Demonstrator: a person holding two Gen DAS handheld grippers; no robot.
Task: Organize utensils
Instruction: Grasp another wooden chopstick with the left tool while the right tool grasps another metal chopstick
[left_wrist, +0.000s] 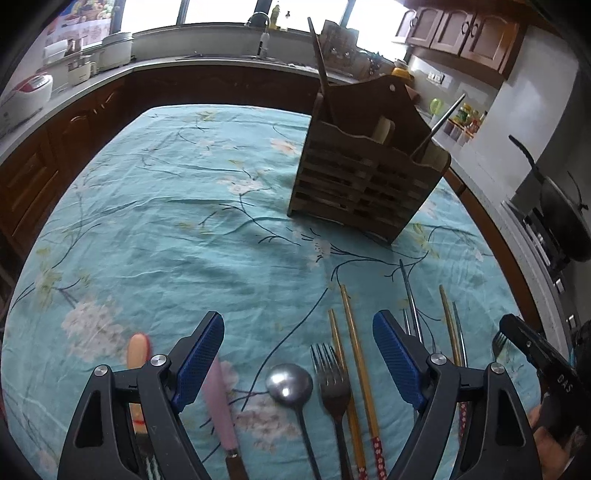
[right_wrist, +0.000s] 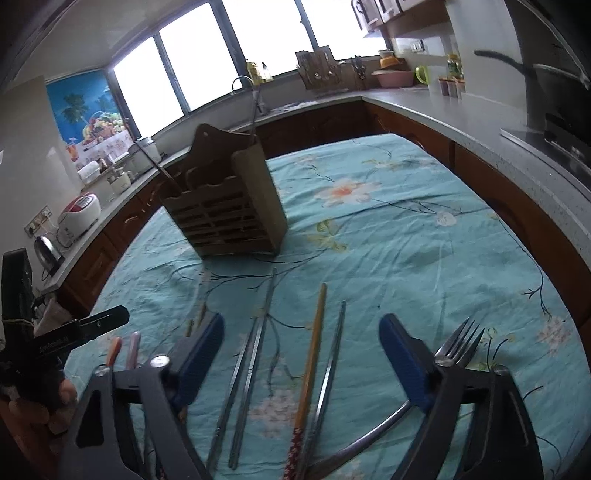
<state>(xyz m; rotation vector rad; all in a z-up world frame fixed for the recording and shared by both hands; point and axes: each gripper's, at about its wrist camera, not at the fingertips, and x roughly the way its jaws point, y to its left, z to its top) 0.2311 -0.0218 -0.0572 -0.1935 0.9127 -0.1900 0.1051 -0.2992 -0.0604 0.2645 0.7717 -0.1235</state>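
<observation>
Above the bench (left_wrist: 147, 206) both left tongs (left_wrist: 298, 356) and right tongs (right_wrist: 302, 354) hang wide open and empty, ready to carry chopsticks (right_wrist: 309, 365) to the wooden caddy (left_wrist: 365, 181).

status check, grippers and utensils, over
Left gripper open, empty, over the spoon and fork. Right gripper open, empty, over the chopsticks. Wooden caddy upright ahead, path clear.
</observation>
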